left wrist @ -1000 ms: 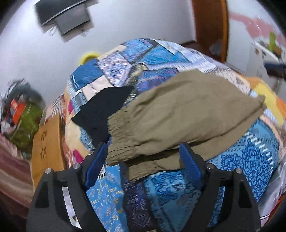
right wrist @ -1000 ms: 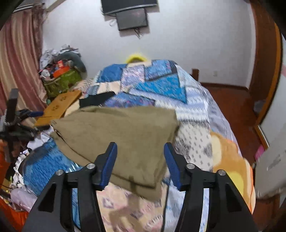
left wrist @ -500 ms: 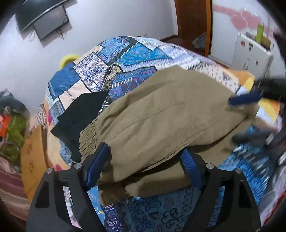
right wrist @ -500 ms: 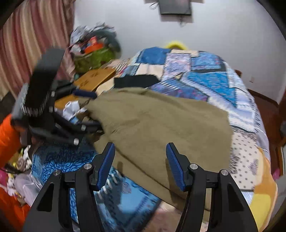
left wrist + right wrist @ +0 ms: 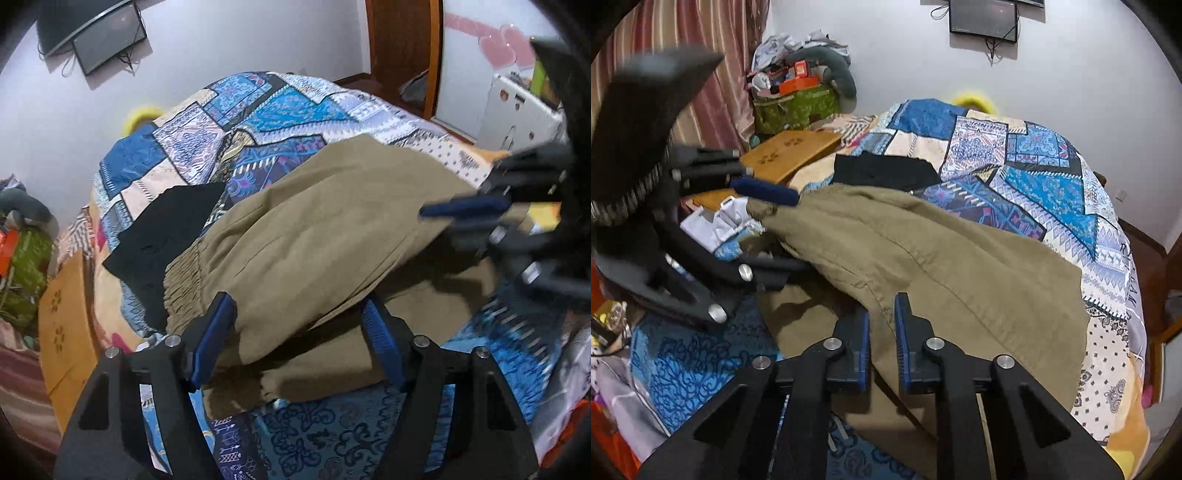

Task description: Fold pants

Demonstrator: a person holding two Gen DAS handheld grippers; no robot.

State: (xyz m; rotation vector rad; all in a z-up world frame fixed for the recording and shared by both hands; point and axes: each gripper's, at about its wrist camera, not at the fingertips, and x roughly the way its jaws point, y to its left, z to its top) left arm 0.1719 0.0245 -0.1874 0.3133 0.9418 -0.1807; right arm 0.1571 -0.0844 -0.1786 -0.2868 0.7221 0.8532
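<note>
Olive-khaki pants [image 5: 332, 236] lie folded lengthwise on a patchwork bed cover, elastic waistband toward the left. My left gripper [image 5: 299, 343] is open, its jaws straddling the near edge of the pants by the waistband. In the right wrist view the pants [image 5: 960, 266] spread across the bed, and my right gripper [image 5: 882, 332] has its jaws nearly closed around a raised fold of the leg end. The left gripper [image 5: 764, 229] shows there at the waistband end, and the right gripper [image 5: 472, 218] shows in the left wrist view at the leg end.
A black garment [image 5: 162, 236] lies on the bed beside the waistband. A wooden board [image 5: 790, 151] and a pile of bags [image 5: 794, 99] stand off the bed's side. A TV [image 5: 982, 16] hangs on the far wall. A wooden door [image 5: 402, 48] is at the far right.
Both grippers have moved in on the pants from opposite ends. My right gripper's jaws have closed from wide open onto the fold of the leg end. The left stays open.
</note>
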